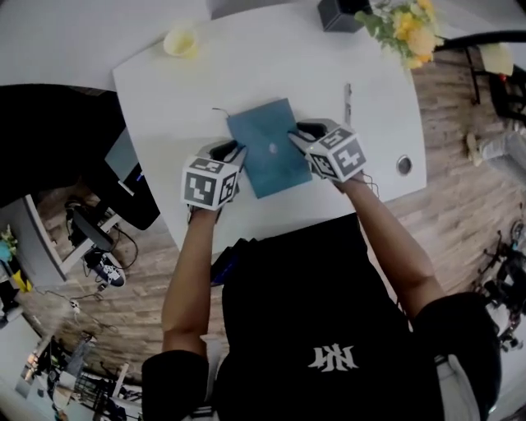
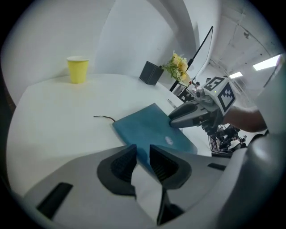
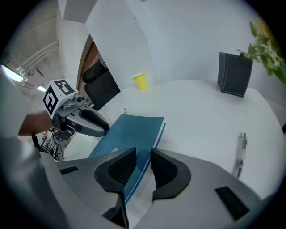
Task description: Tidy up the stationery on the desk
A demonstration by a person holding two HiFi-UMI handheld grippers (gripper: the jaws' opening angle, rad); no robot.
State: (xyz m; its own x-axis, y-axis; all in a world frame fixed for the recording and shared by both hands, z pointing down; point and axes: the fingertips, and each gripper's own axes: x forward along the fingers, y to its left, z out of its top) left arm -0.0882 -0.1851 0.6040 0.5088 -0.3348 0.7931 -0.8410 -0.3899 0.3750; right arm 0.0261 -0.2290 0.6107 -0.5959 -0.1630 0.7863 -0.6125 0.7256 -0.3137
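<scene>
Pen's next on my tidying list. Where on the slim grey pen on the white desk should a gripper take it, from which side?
Probably mid-barrel, from straight above, jaws set across its length. The slim grey pen lies flat and alone on the white desk, right of the blue notebook, so both long sides are free; its thin ends offer little to pinch.

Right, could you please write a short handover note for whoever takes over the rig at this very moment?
Left gripper: fingers closed on the blue notebook at its left edge.
Right gripper: fingers closed on its right edge.
Things: the notebook is at the middle of the desk. The pen lies loose to its right. A dark container and flowers are at the far edge, and a yellow cup is far left.
Done: notebook gripped.
Left: place the notebook tidily, then probably put the pen away.
</scene>
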